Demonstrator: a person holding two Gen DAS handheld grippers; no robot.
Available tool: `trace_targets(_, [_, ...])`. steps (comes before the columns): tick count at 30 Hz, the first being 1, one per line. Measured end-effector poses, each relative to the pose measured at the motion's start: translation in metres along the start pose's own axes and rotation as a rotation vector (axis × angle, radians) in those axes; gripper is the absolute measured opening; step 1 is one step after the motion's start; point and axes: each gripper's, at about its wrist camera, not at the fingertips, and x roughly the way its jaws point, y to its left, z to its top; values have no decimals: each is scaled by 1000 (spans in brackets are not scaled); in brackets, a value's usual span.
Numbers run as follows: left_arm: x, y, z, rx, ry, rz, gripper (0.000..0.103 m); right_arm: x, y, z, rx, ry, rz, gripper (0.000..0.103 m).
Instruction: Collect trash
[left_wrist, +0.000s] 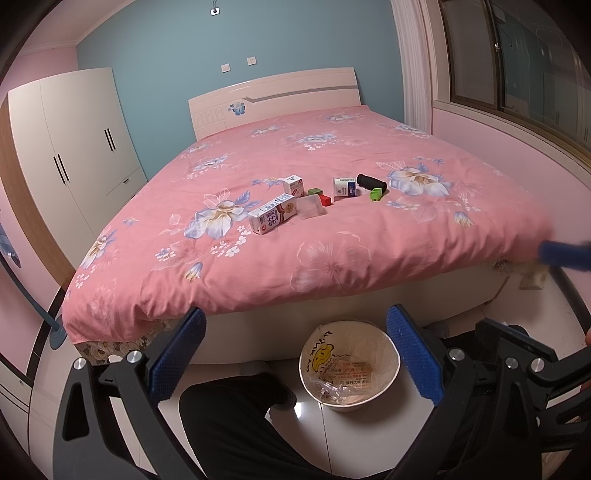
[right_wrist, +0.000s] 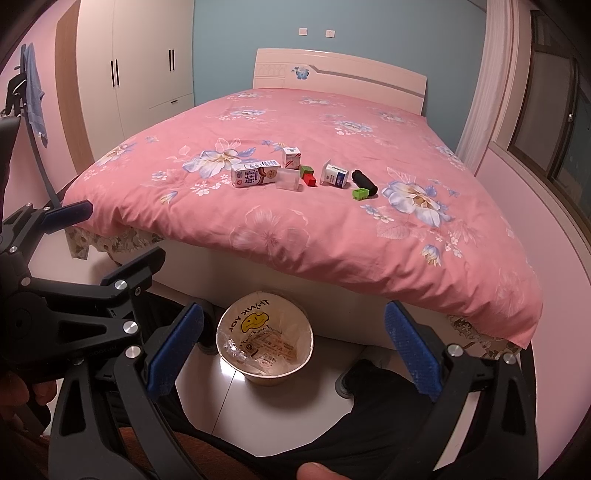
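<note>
On the pink floral bedspread (left_wrist: 332, 258) lie a milk carton (left_wrist: 273, 214) (right_wrist: 255, 173), two small boxes (left_wrist: 293, 184) (left_wrist: 345, 187), a clear plastic wrapper (left_wrist: 310, 207) (right_wrist: 288, 180), a green cube (left_wrist: 315, 192), a red cube (left_wrist: 325, 200), a black cylinder (left_wrist: 371, 182) (right_wrist: 364, 182) and a green clip (left_wrist: 376, 194). A bag-lined trash bin (left_wrist: 351, 408) (right_wrist: 273, 380) stands on the floor at the bed's foot, with wrappers inside. My left gripper (left_wrist: 295, 354) and right gripper (right_wrist: 295, 350) both hang open and empty above the bin, well short of the items.
A white wardrobe (left_wrist: 74, 155) stands left of the bed, with the headboard (left_wrist: 277, 99) at the far end. A window (left_wrist: 517, 66) and pink wall run along the right. A person's dark-clothed legs (left_wrist: 229, 424) are on the white tiled floor beside the bin.
</note>
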Motion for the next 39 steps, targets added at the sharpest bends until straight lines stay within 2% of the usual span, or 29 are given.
trace_targets(9, [17, 2, 2, 21, 22, -24, 100, 14, -1, 4, -15, 16, 20, 96])
trace_targets(16, [36, 9, 10, 9, 44, -75, 100, 25, -3, 12, -7, 4, 55, 96])
trace_targets(24, [63, 19, 25, 43, 64, -84, 100, 40, -27, 33, -8, 8, 111, 96])
trace_targets(29, [93, 35, 41, 44, 96, -122, 100, 62, -52, 51, -22, 18, 181, 96])
trace_targets(32, [111, 44, 50, 47, 112, -104, 100, 76, -64, 63, -45, 11, 209, 96])
trace_targets(35, [126, 53, 59, 46, 110, -104, 100, 90, -79, 75, -58, 19, 228, 96])
trace_targets(39, [141, 68, 75, 30, 78, -147, 100, 105, -98, 92, -80, 5, 264, 96])
